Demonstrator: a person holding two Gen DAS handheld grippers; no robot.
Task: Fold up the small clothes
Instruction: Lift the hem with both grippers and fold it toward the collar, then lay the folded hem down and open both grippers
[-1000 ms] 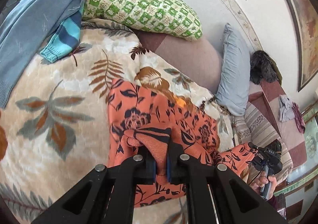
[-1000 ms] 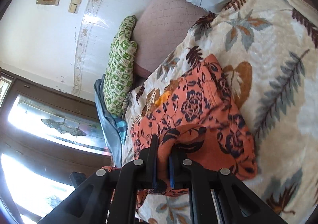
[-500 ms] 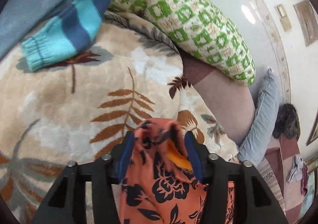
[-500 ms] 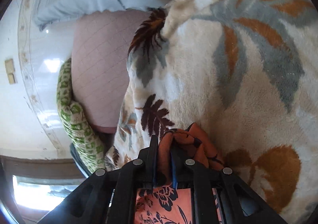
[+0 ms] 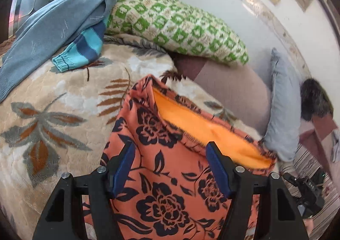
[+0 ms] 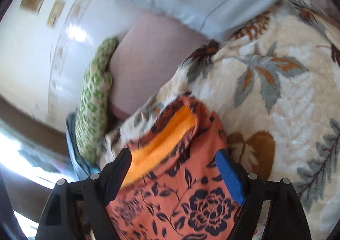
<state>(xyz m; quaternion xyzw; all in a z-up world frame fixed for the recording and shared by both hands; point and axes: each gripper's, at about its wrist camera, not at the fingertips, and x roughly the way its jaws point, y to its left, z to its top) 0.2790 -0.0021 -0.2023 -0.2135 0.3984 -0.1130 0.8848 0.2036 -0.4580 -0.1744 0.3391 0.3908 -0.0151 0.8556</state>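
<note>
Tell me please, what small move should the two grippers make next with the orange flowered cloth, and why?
Probably draw both grippers back off the cloth. The jaws of the left gripper and the right gripper are opening, with the pads clear of the fabric. The orange flowered garment lies on the leaf-print blanket, its bright lining showing along the far edge, so the fold seems laid down.

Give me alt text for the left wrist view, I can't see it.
The left hand-held gripper, jaws opening, hovers over an orange floral garment lying on a leaf-print blanket, its pads clear of the cloth. Behind lie a blue sweater, a green checked pillow and a grey pillow by a white wall.
</note>
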